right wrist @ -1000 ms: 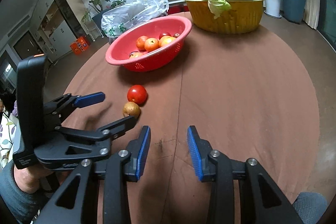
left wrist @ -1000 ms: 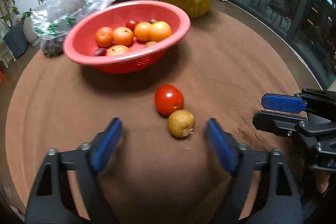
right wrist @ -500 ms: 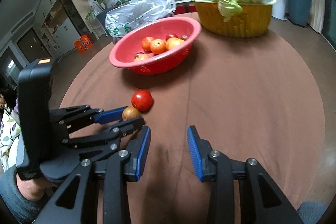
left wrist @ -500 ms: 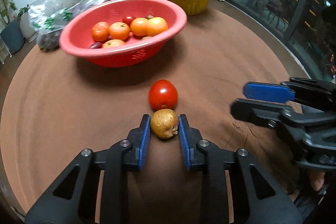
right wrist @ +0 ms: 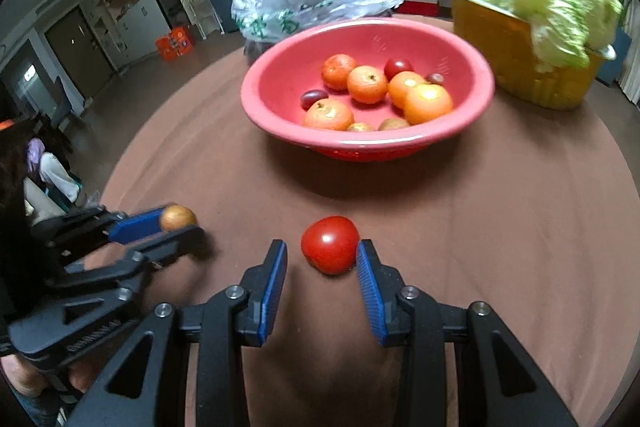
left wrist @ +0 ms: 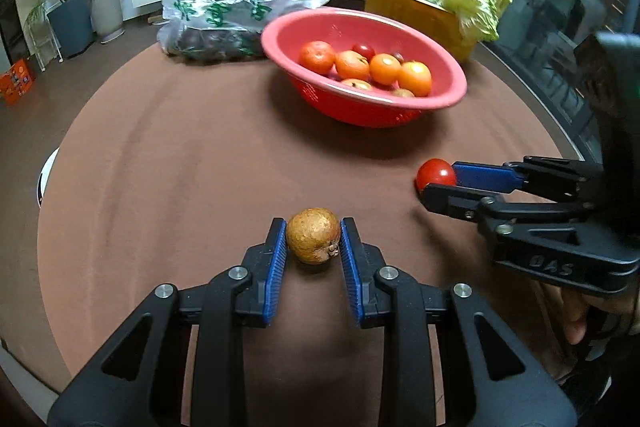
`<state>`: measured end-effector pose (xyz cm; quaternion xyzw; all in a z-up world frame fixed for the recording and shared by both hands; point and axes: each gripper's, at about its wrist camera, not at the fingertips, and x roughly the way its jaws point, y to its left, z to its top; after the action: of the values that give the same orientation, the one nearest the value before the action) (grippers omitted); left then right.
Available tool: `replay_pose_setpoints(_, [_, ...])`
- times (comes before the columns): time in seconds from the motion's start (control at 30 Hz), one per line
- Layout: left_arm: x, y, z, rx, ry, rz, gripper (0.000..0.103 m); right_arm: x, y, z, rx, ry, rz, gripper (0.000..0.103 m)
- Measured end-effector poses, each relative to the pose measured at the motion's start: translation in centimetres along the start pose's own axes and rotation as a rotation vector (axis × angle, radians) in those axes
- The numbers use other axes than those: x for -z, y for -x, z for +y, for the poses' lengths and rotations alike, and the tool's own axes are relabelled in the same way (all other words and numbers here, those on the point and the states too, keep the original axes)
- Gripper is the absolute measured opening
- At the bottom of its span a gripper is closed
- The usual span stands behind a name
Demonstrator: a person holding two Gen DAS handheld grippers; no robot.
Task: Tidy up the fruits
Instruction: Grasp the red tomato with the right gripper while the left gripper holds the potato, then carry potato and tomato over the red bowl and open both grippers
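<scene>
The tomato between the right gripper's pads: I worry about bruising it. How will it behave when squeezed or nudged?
The tomato looks round and glossy, so it may roll on the brown tablecloth if nudged. Its smooth skin could slip against the right gripper, whose pads have not yet closed on both sides. It is probably soft, so a gentle squeeze seems wise.

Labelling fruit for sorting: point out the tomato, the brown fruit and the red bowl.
tomato (right wrist: pixel 330 244): right wrist view, its front.
brown fruit (left wrist: pixel 313 235): left wrist view, its middle.
red bowl (right wrist: pixel 280 87): right wrist view, inner wall.
</scene>
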<state>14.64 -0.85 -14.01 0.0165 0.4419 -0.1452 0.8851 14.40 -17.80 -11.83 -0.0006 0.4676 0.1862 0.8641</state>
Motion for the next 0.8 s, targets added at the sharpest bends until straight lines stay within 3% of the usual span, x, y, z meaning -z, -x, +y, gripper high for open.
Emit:
replay_pose_setpoints(0.33, [-0.3,-0.8,0.1,0.010,0.005,0.007,0.025,-0.1,-1.2,0.0,0.044,0.032,0.026,0.040])
replay_pose_setpoints(0.4, [-0.4,-0.9,0.1,0.009,0.003,0.007,0.025,-0.1,-1.2,0.1,0.040,0.033,0.027,0.035])
replay_pose_setpoints(0.8, [-1.6,-0.6,0.0,0.007,-0.006,-0.009,0.025,-0.2,-0.2,0.4,0.022,0.034,0.010,0.034])
